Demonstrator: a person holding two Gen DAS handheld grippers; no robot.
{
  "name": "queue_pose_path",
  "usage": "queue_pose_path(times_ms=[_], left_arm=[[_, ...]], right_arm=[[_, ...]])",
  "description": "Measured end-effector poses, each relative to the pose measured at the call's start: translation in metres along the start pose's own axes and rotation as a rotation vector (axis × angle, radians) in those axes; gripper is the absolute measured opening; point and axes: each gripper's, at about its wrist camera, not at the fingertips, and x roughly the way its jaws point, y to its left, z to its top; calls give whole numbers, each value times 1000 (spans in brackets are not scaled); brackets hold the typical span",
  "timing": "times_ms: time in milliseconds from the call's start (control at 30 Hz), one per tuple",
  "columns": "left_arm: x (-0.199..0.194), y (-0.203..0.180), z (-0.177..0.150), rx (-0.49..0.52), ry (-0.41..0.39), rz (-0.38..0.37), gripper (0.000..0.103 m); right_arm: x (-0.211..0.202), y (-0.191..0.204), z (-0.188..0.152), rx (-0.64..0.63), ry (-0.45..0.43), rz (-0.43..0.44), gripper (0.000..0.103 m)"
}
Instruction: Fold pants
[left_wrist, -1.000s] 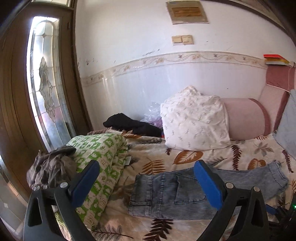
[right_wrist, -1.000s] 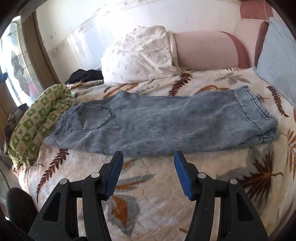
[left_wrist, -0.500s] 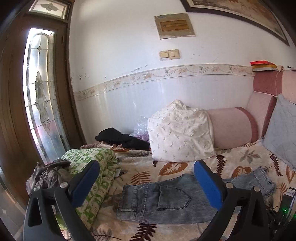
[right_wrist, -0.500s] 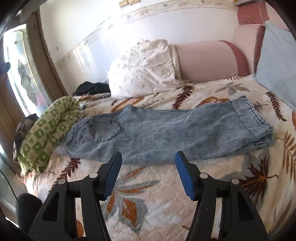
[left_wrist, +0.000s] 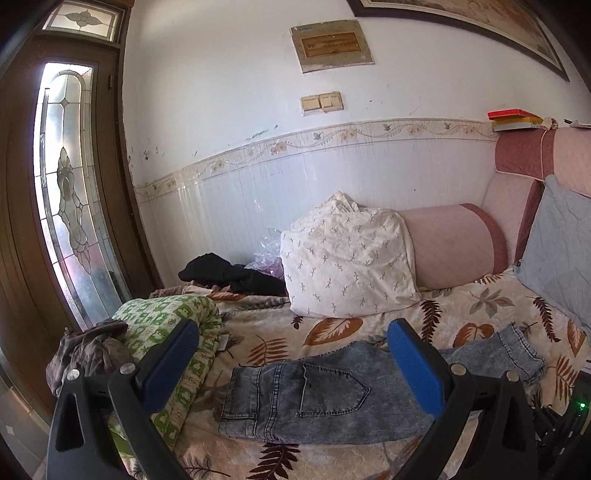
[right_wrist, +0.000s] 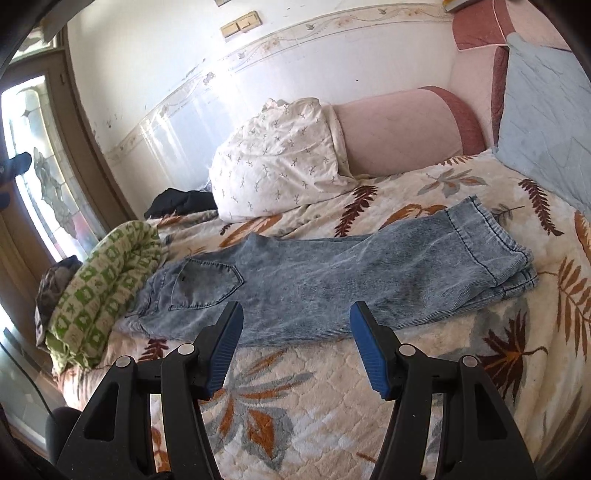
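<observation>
Light blue acid-wash jeans (right_wrist: 332, 273) lie flat on the leaf-patterned bed cover (right_wrist: 295, 406), folded lengthwise with one leg on the other, waist and back pocket to the left, hems to the right. They also show in the left wrist view (left_wrist: 317, 398). My right gripper (right_wrist: 295, 332) is open and empty, hovering off the jeans' near edge. My left gripper (left_wrist: 291, 350) is open and empty, held back and above the waist end.
A green-and-white rolled blanket (right_wrist: 103, 280) lies left of the waist with dark clothes (left_wrist: 85, 350) beside it. A white patterned pillow (right_wrist: 277, 158), a pink bolster (right_wrist: 399, 129) and a grey-blue cushion (right_wrist: 546, 110) line the back. Black clothing (left_wrist: 229, 273) lies by the wall.
Both grippers have drawn back and risen away from the jeans, which look smaller in both views. Both stay open. The jeans have not moved.
</observation>
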Motion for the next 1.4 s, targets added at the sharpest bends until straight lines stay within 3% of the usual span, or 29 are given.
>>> queue_pose_path(times_ms=[867,1400], left_arm=[[30,38,-27,-87,76,50,103],[38,36,-28,-80,96,53,103]], right_arm=[[22,8,-11,-52,64,-42,60],[29,8,-12,-60,78,-45,60]])
